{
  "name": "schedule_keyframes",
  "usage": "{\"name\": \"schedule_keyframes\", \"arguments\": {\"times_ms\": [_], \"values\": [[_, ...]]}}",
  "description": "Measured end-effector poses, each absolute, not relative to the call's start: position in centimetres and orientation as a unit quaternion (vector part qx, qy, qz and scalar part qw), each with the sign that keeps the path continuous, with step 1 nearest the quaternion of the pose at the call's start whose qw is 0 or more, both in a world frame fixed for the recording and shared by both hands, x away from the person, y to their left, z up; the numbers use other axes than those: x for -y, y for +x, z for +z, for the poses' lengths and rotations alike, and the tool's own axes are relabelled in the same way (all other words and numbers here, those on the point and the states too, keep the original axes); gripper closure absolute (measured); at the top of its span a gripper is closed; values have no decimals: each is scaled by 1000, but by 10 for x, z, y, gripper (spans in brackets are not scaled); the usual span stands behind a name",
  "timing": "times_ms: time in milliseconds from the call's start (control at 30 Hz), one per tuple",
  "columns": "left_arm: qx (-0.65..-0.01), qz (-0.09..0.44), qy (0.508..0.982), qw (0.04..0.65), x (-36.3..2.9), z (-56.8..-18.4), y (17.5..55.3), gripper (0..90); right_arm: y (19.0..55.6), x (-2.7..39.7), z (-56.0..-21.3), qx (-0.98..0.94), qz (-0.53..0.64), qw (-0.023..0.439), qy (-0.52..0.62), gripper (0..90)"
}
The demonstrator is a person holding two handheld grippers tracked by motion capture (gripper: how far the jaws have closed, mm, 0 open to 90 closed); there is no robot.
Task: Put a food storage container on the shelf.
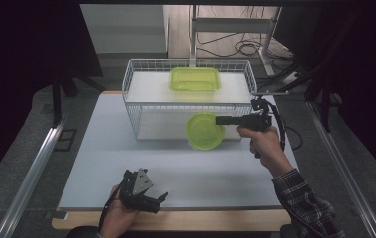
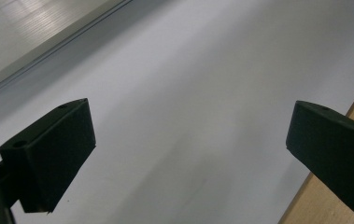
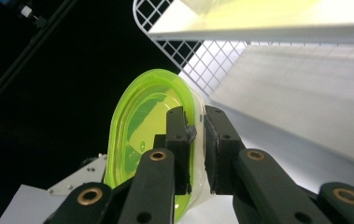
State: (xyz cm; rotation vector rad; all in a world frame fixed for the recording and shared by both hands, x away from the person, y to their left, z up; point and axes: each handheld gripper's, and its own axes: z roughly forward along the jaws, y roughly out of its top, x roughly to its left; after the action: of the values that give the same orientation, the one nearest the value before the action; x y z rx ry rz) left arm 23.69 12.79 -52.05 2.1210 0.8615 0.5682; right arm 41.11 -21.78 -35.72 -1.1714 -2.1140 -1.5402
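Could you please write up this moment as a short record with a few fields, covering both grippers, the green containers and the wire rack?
Work in hand: the right gripper holds a round green container by its rim, in front of the lower level of the wire rack.
Right jaws: shut on the rim, one inside and one outside.
Left gripper: jaws open with nothing between them, low over the white table near its front edge.
Rack, upper shelf: a rectangular green container.
Container tilt: on edge in the right gripper view.

Grey floor (image 1: 22,129), dark surroundings
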Motion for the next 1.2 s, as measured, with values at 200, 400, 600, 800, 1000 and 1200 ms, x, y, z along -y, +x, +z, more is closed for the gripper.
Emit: {"name": "schedule_keyframes", "arguments": {"times_ms": [200,400,600,800,1000,1200], "values": [[-341,219,828,388,-130,-520,238,12,417,217,-344,726,-539,122,-410,806],[-341,218,828,388,-130,-520,238,10,423,217,-331,718,-550,113,-412,806],[-343,214,827,391,-130,-521,238,9,428,212,-316,712,-560,107,-411,806],[-341,213,828,390,-130,-521,238,8,436,208,-300,705,-569,95,-412,805],[-341,211,829,390,-130,-521,238,8,447,206,-288,694,-579,79,-421,805],[-340,209,831,388,-130,-521,238,8,458,201,-277,680,-589,69,-431,805]]}}
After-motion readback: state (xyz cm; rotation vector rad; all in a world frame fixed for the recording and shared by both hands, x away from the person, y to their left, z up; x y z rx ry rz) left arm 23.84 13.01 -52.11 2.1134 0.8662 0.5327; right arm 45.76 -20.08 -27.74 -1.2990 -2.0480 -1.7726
